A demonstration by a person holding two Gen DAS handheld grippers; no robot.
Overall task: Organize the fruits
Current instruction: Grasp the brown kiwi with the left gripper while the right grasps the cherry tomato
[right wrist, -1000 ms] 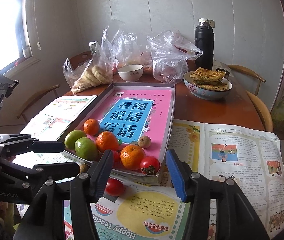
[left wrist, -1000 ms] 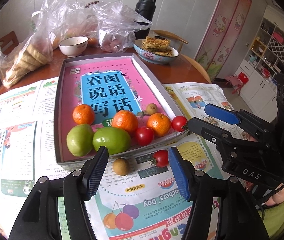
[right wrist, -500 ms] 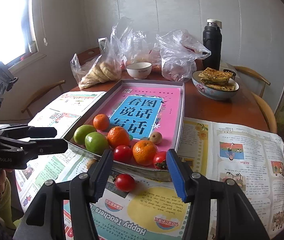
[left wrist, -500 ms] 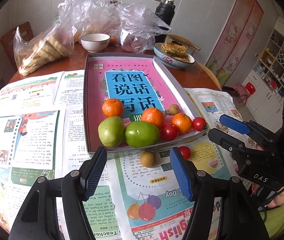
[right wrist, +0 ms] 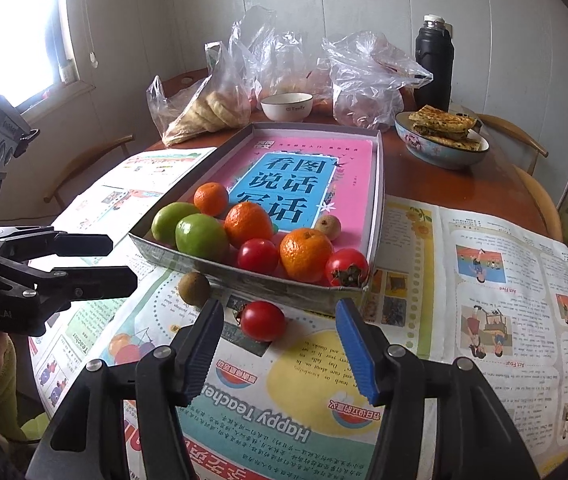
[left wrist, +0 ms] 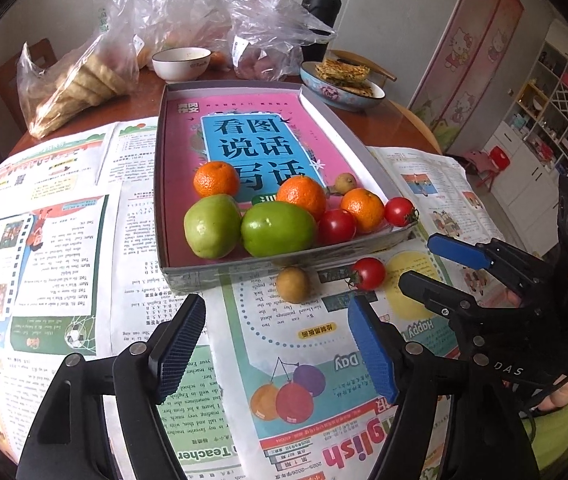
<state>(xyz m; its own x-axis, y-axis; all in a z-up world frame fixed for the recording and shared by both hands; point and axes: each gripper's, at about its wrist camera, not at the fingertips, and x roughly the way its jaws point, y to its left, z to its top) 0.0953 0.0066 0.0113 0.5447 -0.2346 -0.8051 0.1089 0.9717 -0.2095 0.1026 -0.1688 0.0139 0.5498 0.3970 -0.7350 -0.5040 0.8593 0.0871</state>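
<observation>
A shallow grey box with a pink book cover inside holds two green fruits, three oranges, two tomatoes and a small brown fruit. On the newspaper in front of the box lie a loose tomato and a brown kiwi-like fruit. My left gripper is open and empty, just short of the brown fruit. My right gripper is open and empty, just behind the loose tomato.
Newspapers cover the round wooden table. At the back stand plastic bags of food, a white bowl, a bowl of flatbread and a black thermos. Chairs stand around the table.
Both grippers have pulled back a little from the box and stay open. The fruits have not moved.
</observation>
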